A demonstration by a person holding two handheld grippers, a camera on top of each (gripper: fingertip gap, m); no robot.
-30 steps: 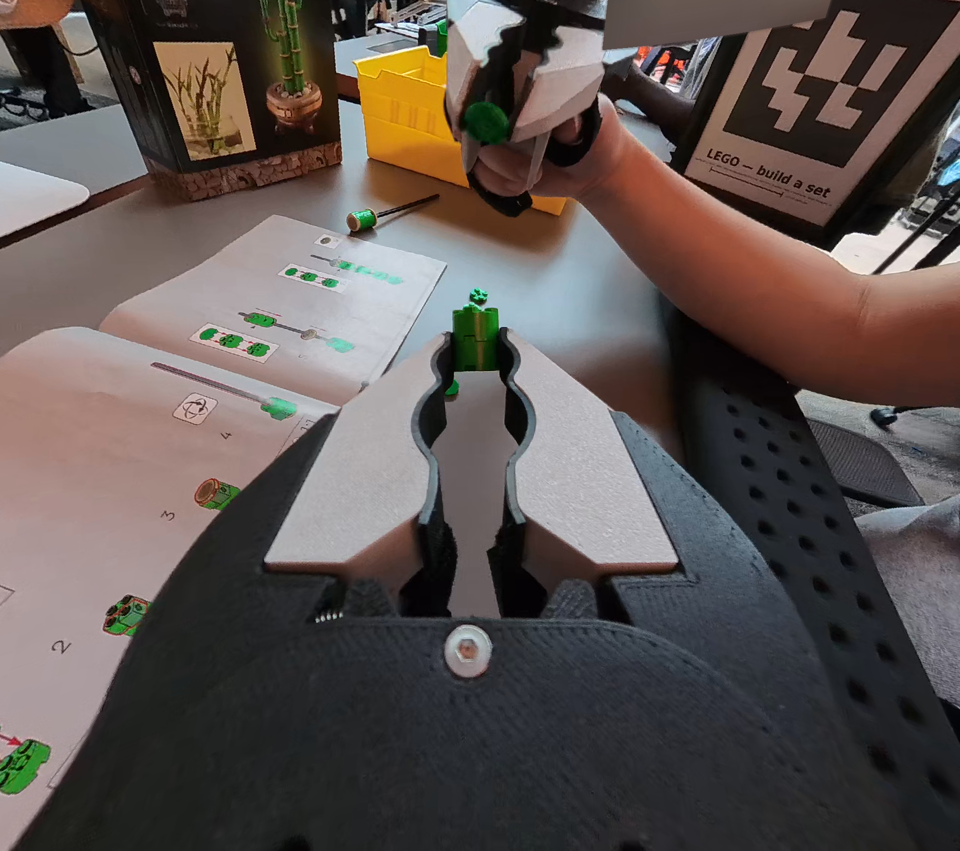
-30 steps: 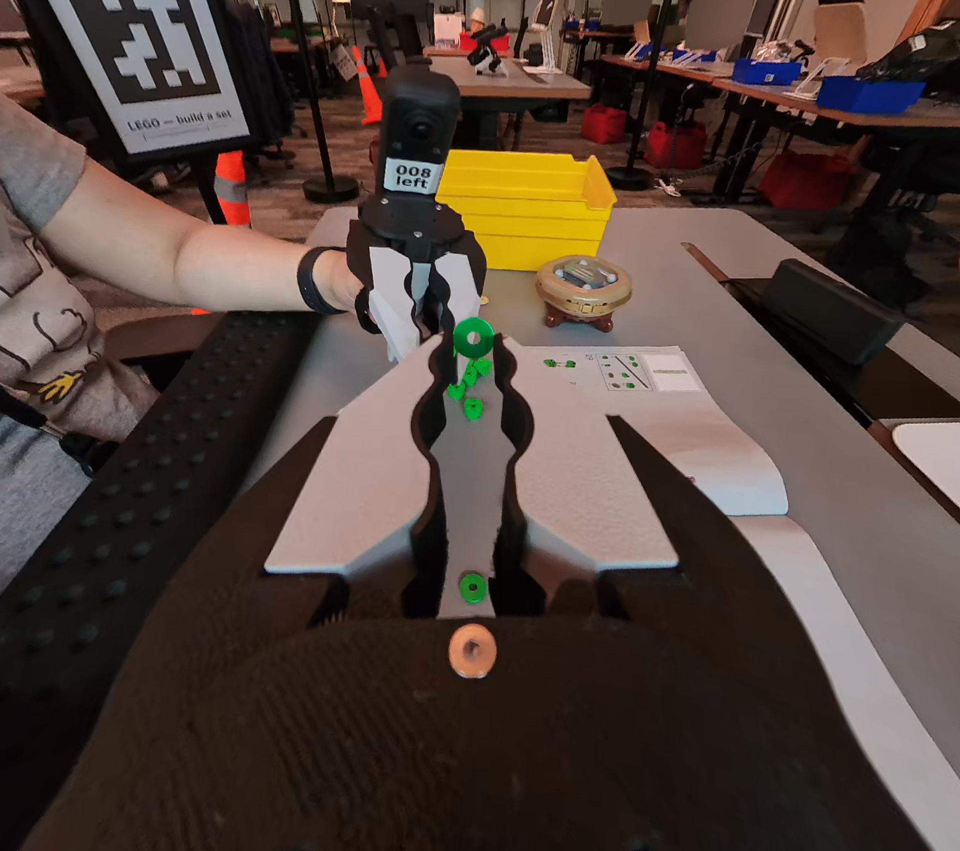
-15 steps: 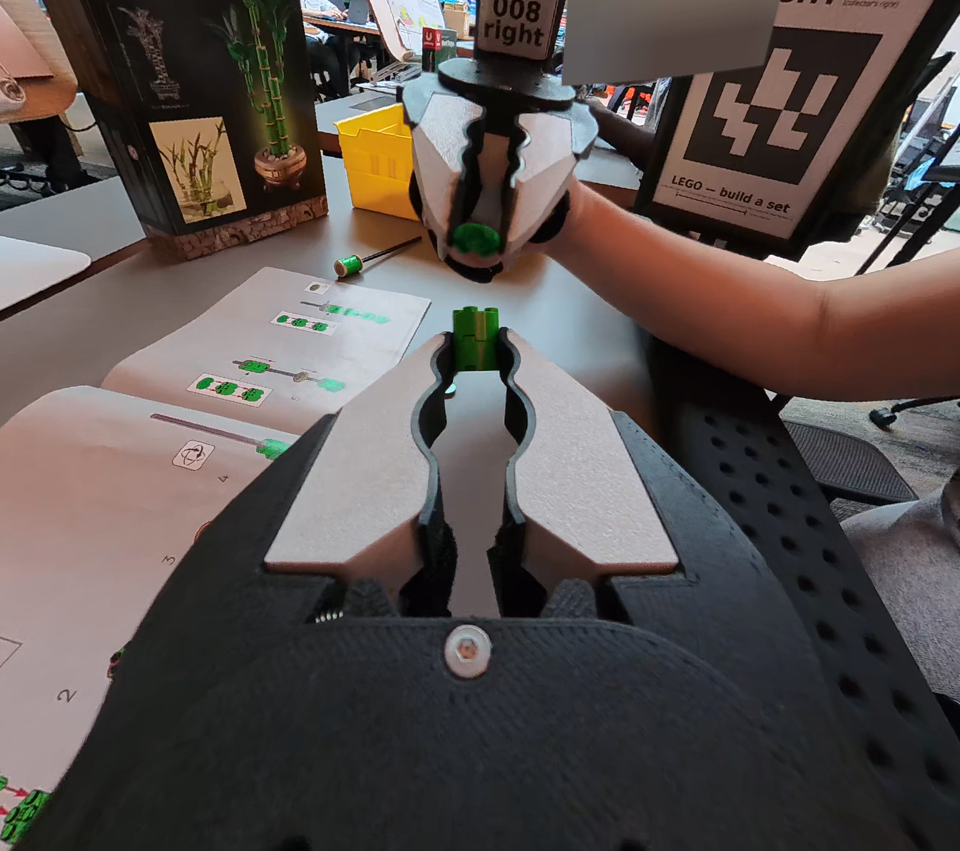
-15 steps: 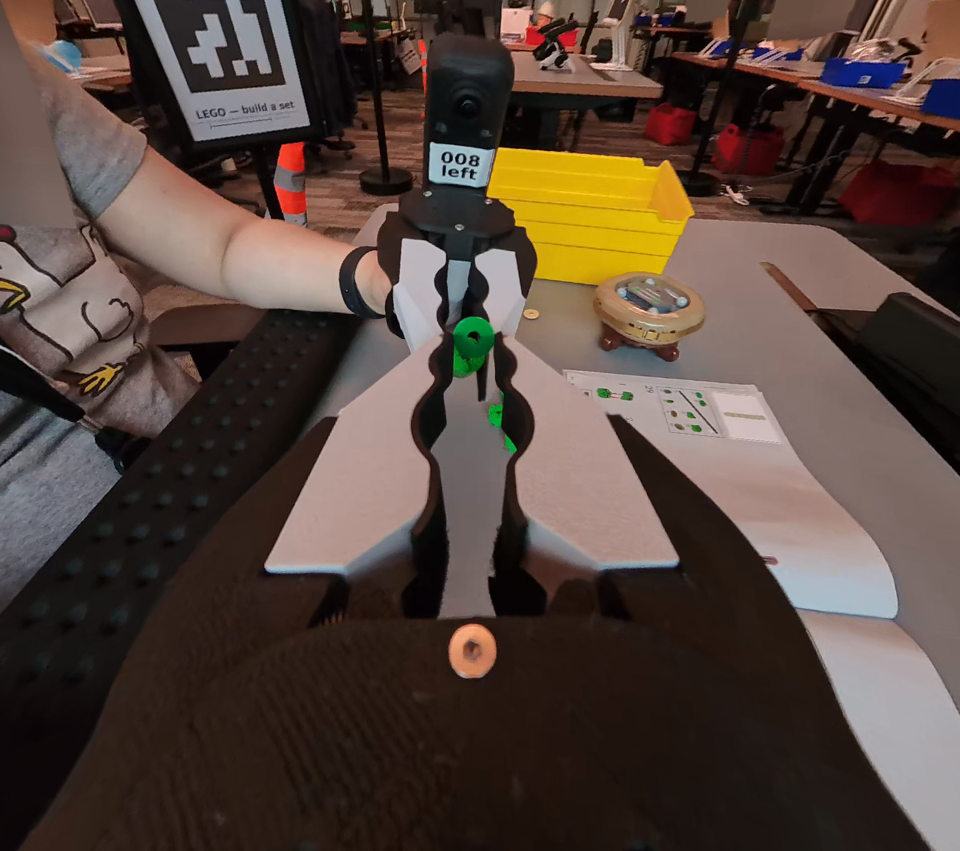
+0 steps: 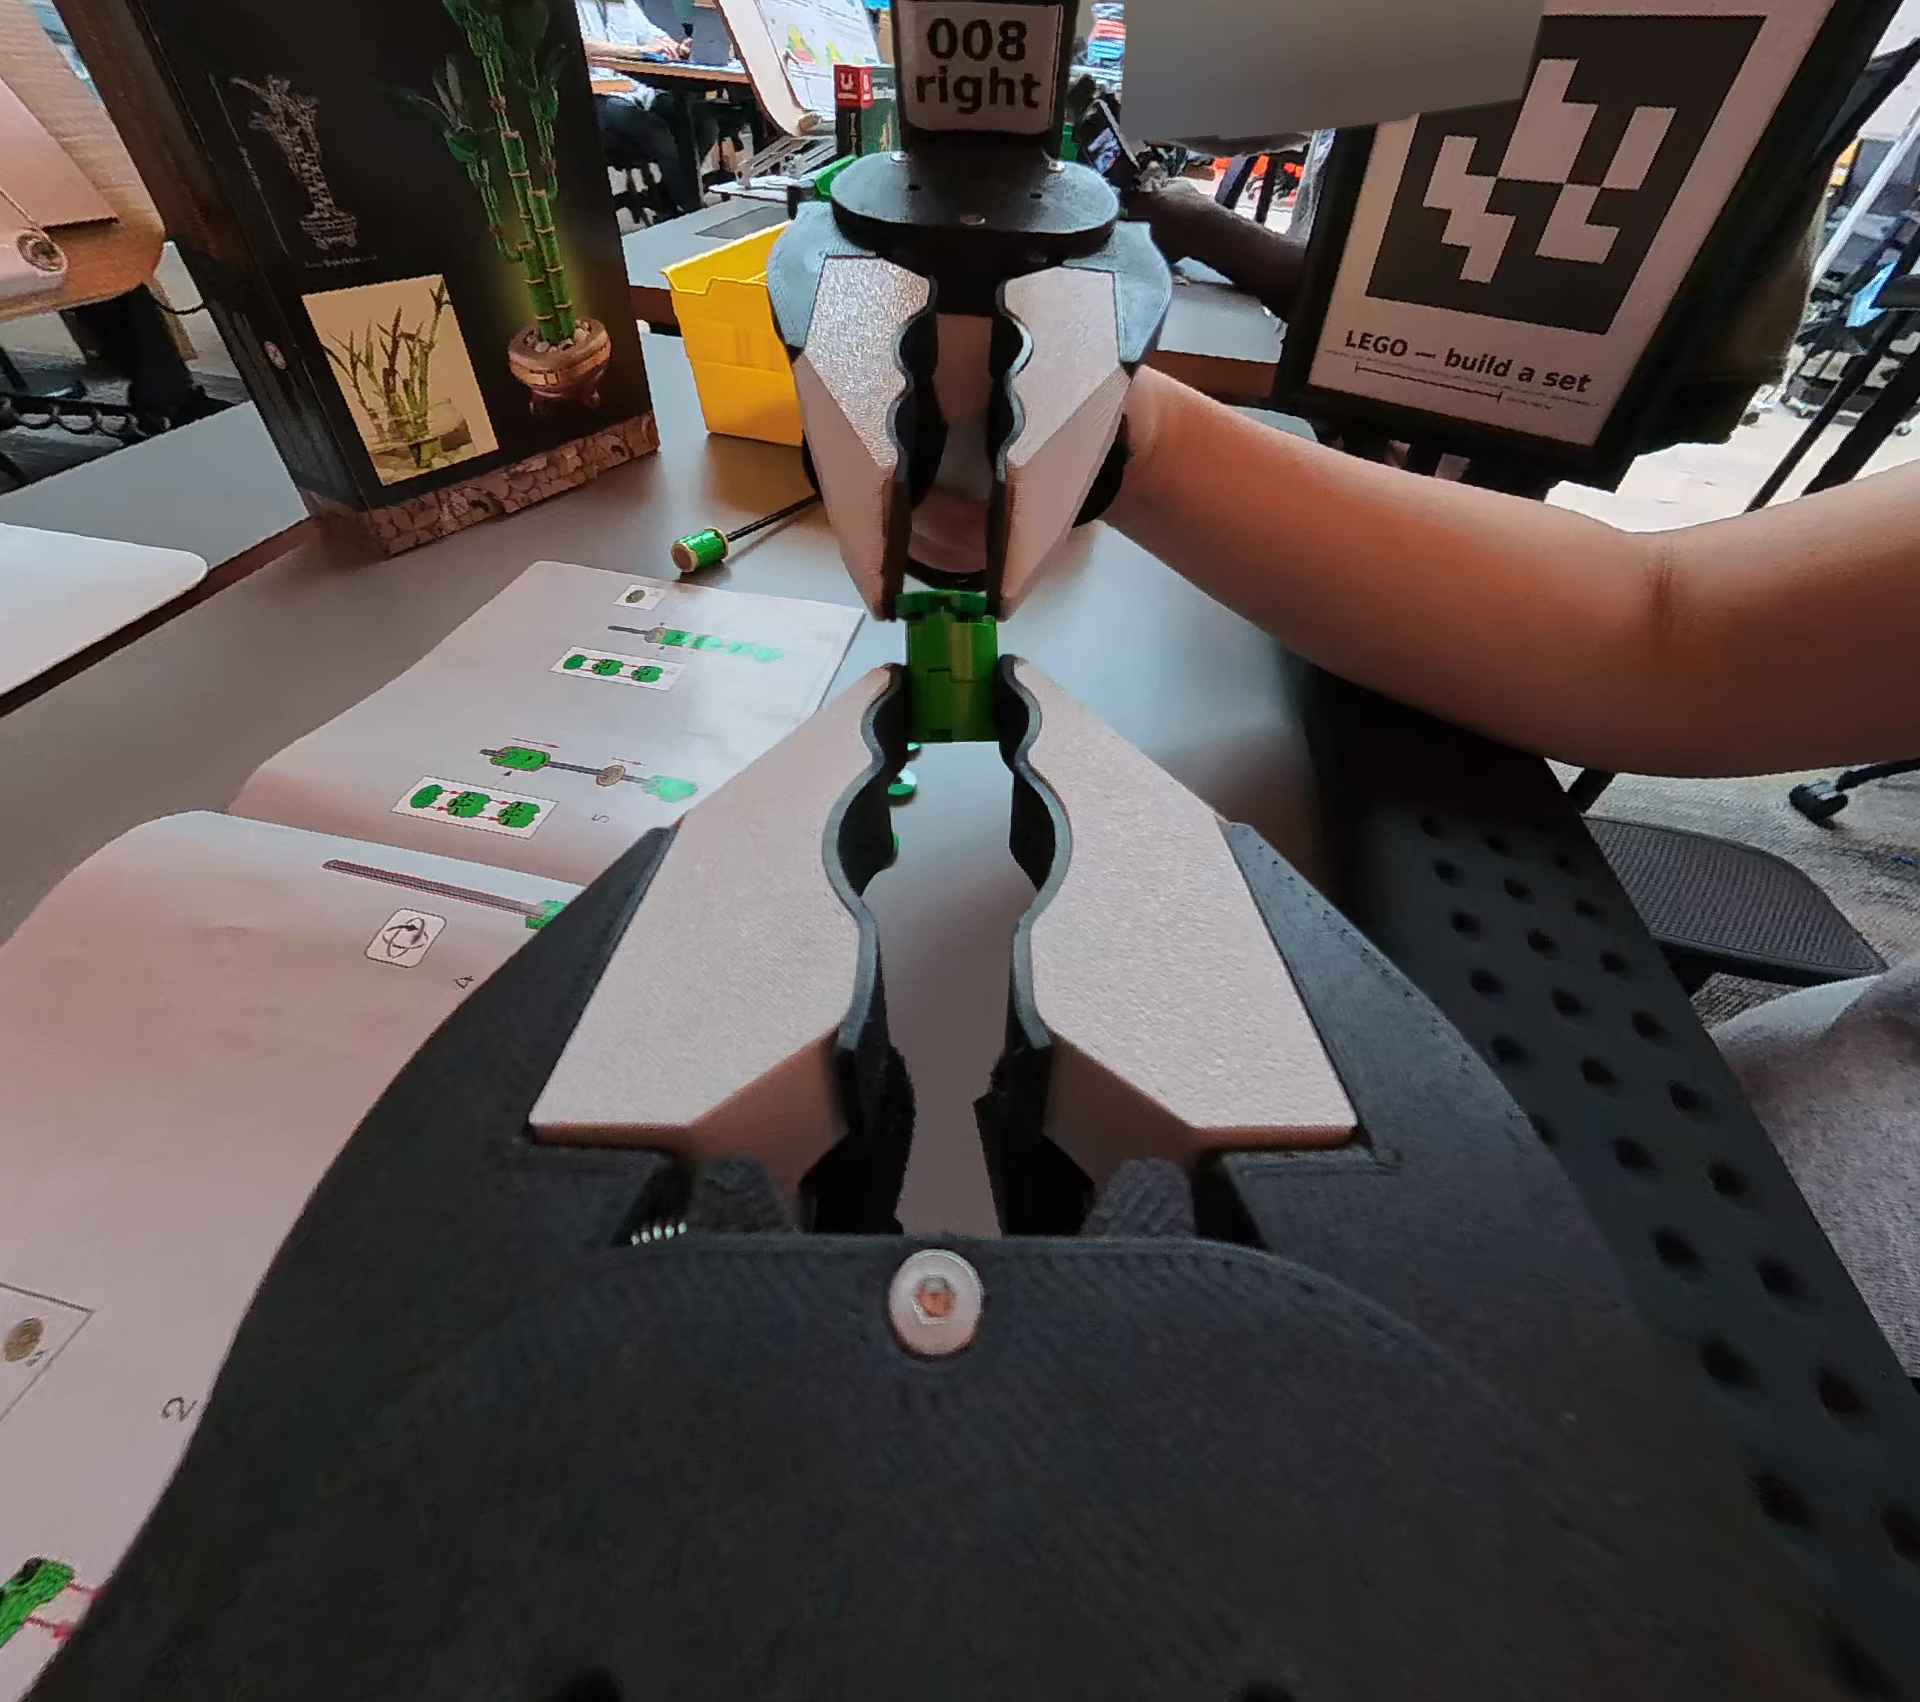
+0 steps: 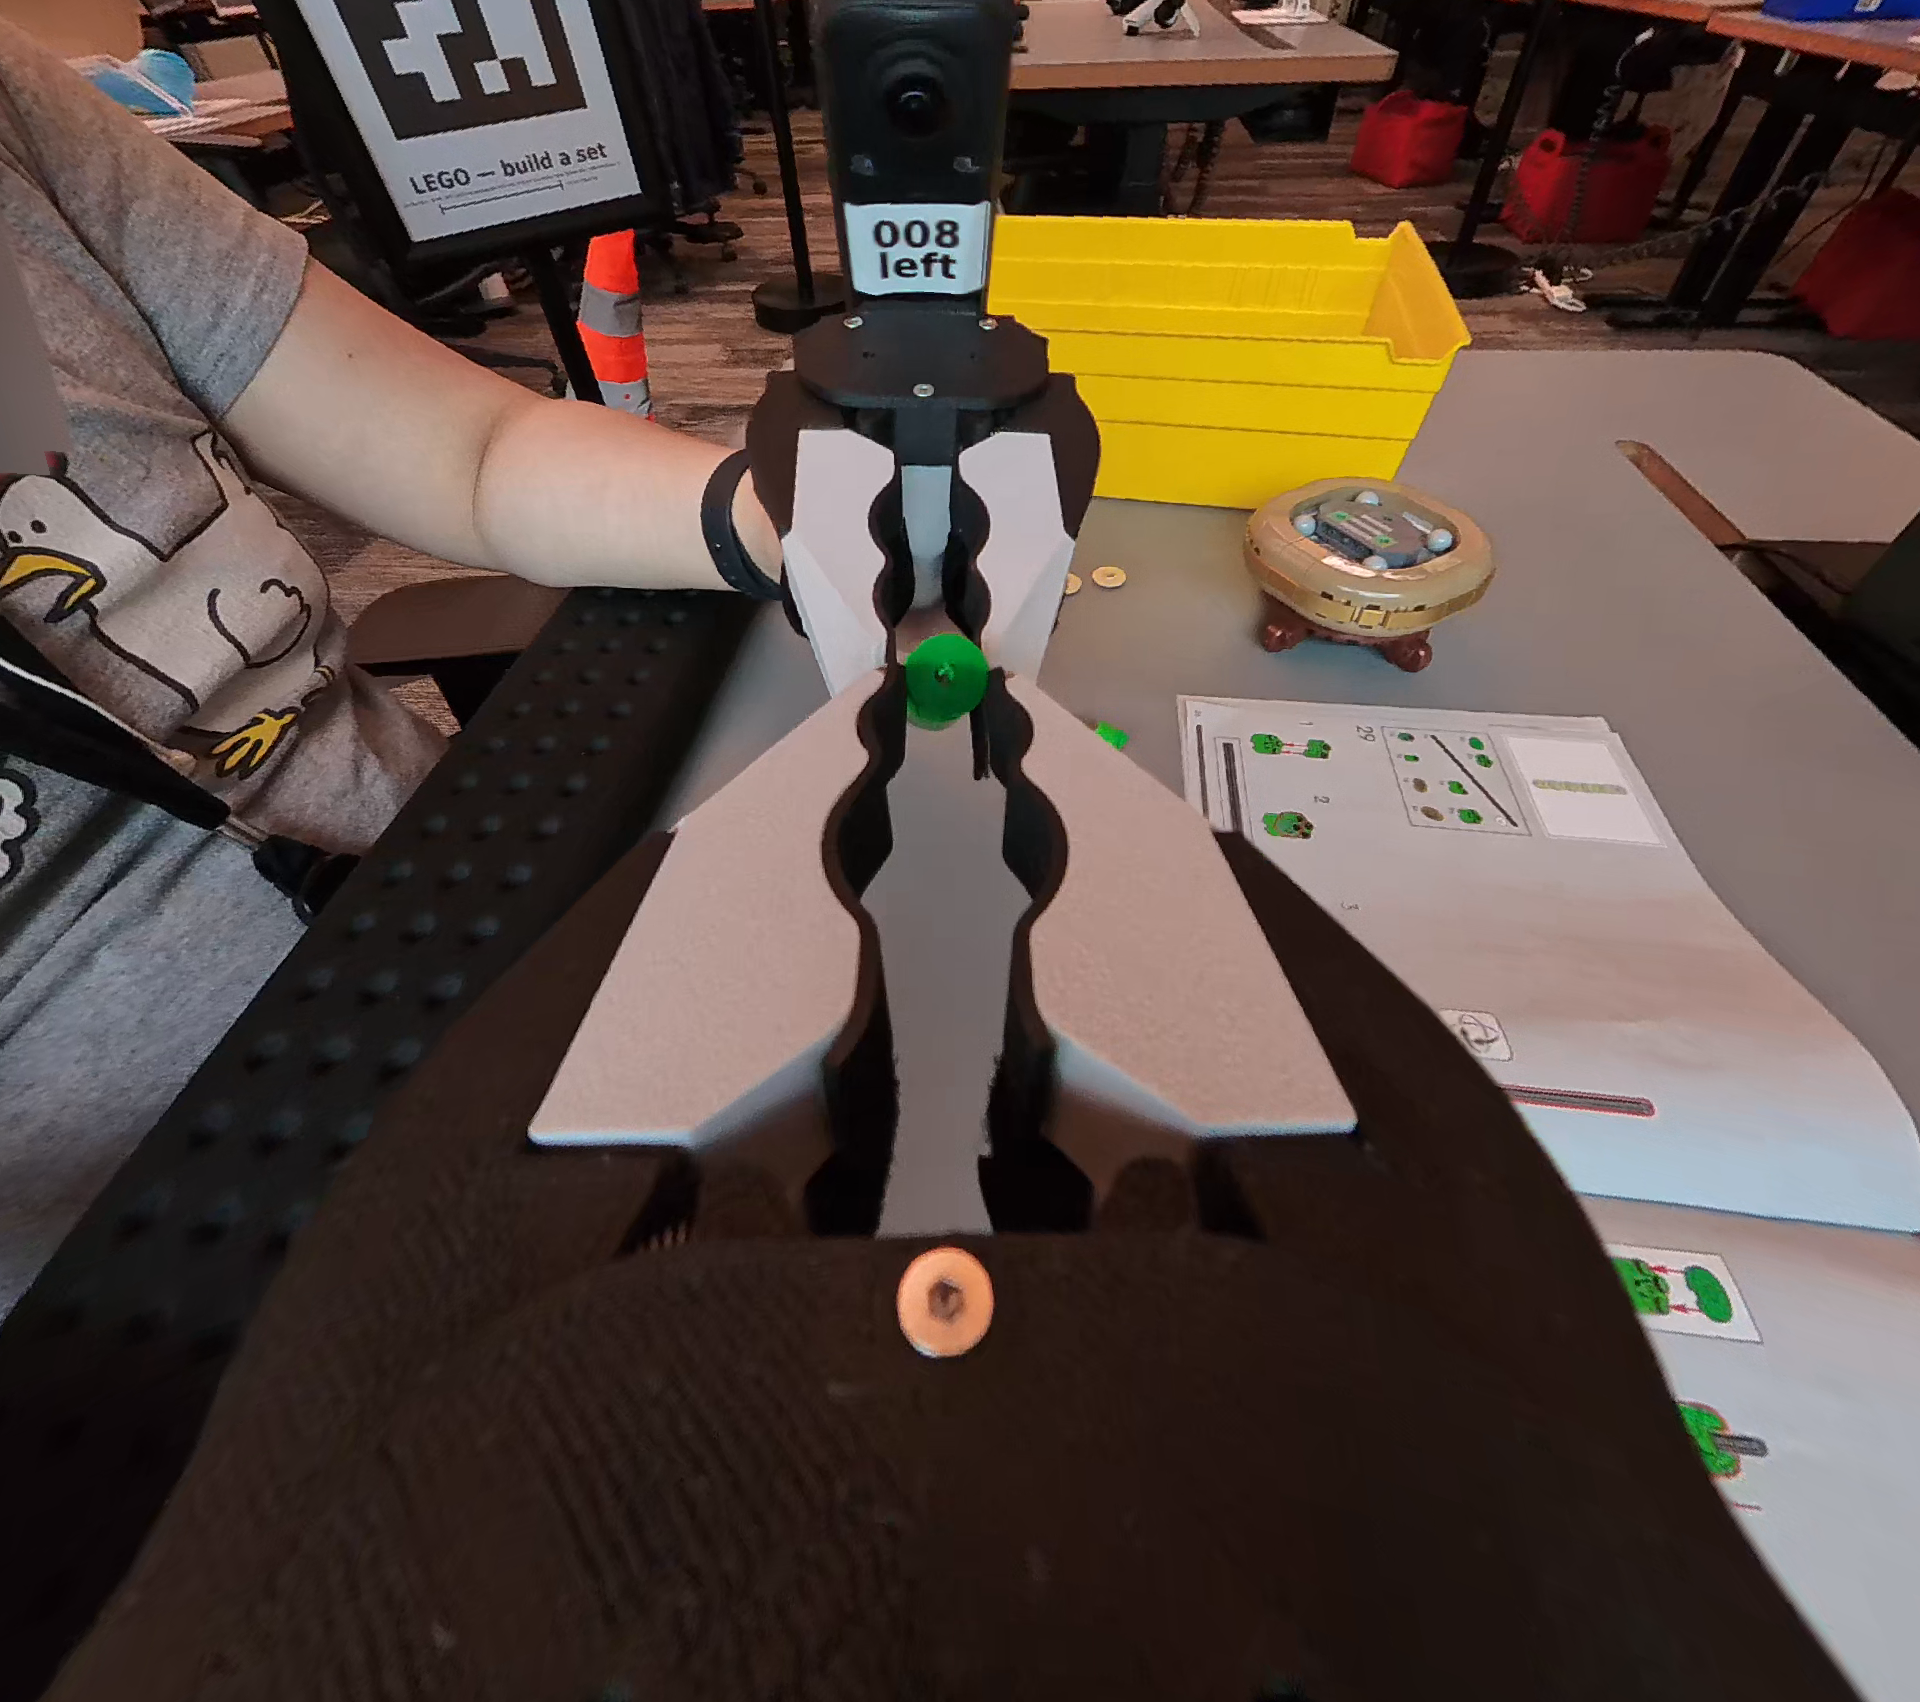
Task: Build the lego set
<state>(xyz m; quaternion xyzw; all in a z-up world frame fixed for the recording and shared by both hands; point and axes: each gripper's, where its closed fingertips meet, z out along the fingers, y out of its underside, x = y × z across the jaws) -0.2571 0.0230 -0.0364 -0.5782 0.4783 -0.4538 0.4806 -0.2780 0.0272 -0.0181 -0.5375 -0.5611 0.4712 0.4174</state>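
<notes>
My left gripper [image 5: 948,696] is shut on a green cylindrical lego stack [image 5: 948,686], held above the table. My right gripper [image 5: 943,608] faces it tip to tip and is shut on a round green lego piece [image 5: 940,605] that touches the top of the stack. In the right wrist view my right gripper [image 6: 943,688] holds the round green piece [image 6: 943,684] end-on, with the left gripper [image 6: 925,655] right behind it. An open instruction booklet [image 5: 436,779] lies on the table and also shows in the right wrist view [image 6: 1558,977].
A lego box [image 5: 343,198] stands at the back left. A yellow bin [image 6: 1216,364], a tan round lego pot base [image 6: 1366,556], a black axle with a green end [image 5: 727,540], loose green pieces [image 6: 1110,733] and tan rings [image 6: 1107,577] are on the table. Less than 4 cm separates the two grippers' tips. The tan round lego pot base [image 6: 1366,556] is about 25 cm from both grippers' fingertips.
My right gripper came down and toward my left gripper. Its round green piece, apart from the stack before, now meets the top of the stack. The left gripper rose a little.
</notes>
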